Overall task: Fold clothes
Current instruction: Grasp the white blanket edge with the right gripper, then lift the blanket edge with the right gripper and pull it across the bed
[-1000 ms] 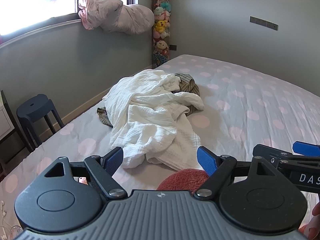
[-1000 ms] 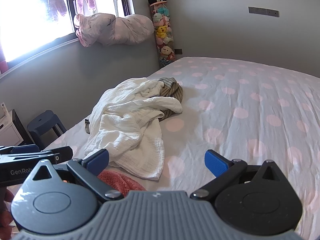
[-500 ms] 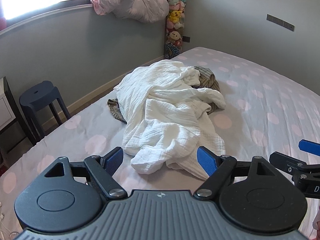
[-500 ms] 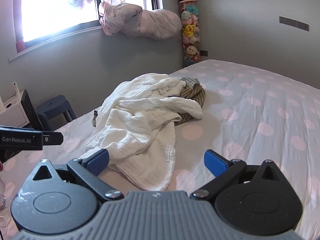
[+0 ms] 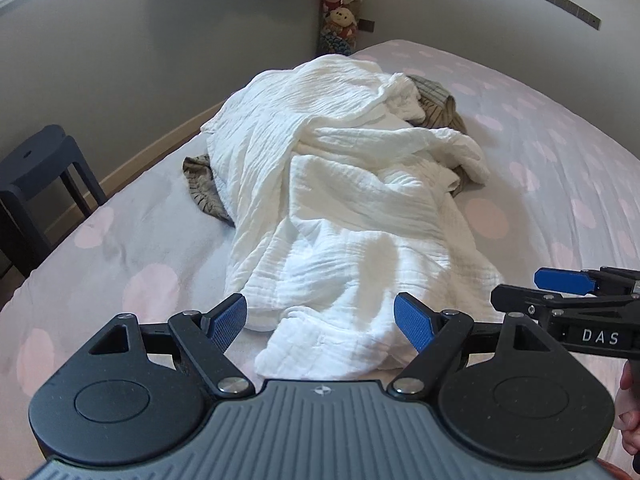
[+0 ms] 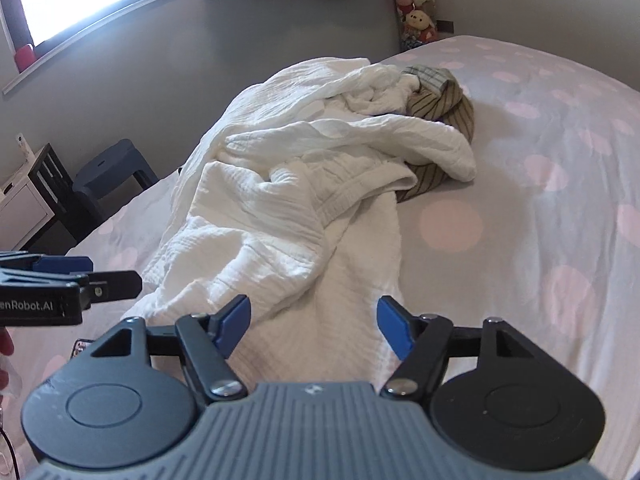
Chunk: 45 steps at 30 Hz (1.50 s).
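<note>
We see a crinkled white cloth (image 5: 344,208) heaped over a striped garment (image 6: 444,96) on the dotted bedsheet (image 6: 540,184); our left gripper (image 5: 320,320) and right gripper (image 6: 314,320) hover spread wide, holding nothing.

"DAS" on the right claw (image 5: 560,284), "enRobot.AI" on the left claw (image 6: 116,276)
</note>
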### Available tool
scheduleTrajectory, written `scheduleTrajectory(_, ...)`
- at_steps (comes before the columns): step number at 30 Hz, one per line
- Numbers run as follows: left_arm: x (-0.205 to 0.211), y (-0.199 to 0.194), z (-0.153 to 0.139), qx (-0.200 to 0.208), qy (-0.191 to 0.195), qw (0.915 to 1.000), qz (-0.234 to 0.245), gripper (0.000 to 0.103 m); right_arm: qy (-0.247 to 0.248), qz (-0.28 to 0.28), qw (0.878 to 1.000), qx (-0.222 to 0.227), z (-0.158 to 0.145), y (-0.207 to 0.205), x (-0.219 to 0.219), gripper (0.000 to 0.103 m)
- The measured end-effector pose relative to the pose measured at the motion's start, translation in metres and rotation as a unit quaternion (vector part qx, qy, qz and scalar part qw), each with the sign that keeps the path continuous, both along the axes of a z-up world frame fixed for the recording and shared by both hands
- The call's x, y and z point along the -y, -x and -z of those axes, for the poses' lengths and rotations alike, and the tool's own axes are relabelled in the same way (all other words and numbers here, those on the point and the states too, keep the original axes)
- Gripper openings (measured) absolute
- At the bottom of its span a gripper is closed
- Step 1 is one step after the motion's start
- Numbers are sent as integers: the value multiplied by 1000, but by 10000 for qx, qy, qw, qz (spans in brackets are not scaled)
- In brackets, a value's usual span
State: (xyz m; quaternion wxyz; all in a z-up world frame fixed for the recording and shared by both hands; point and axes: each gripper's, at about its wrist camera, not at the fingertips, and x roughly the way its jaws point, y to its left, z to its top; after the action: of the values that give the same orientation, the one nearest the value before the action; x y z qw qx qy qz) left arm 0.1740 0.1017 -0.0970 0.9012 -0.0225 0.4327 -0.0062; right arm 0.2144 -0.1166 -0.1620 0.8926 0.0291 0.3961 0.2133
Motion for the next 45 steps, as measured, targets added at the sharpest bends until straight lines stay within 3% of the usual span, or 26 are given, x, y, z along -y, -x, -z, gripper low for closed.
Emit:
scheduleTrajectory(6,-25,-18,22,-368,-83,9990,-221,81,-191,-33,9991,-372,25,-50,-31,63)
scheduleTrajectory(9,-31,-23,27,-453,-87,9985,-299,81,-306,144,9968,-719,38,-68,-36,43)
scheduleTrajectory(11,-33,-26,27,-478,-88,9982,-341,81,-325,219,9966,-729,39,-69,-34,10)
scheduleTrajectory(21,-22,-16,3,-310,-159,9989,-320,81,-232,928,9950,302,-22,-27,40,0)
scheduleTrajectory(26,-6,3,-21,-89,-292,9993,-232,81,81,1749,9805,892,-60,6,113,0)
scheduleTrajectory(29,4,12,-32,19,-320,9993,-194,81,-364,1693,9837,485,-64,15,145,3)
scheduleTrajectory(33,13,25,-43,72,-288,9994,-188,81,-412,1331,9895,393,-62,40,139,9)
scheduleTrajectory(34,14,28,-44,75,-295,9994,-188,81,-507,1230,9905,344,-59,43,134,18)
scheduleTrajectory(35,14,31,-46,76,-301,9993,-191,81,-604,1124,9913,312,-57,46,128,39)
scheduleTrajectory(37,13,34,-46,67,-304,9993,-215,81,-762,904,9926,276,-54,51,114,57)
scheduleTrajectory(45,0,32,-34,-58,-241,9993,-294,81,-636,404,9972,-17,-34,32,61,70)
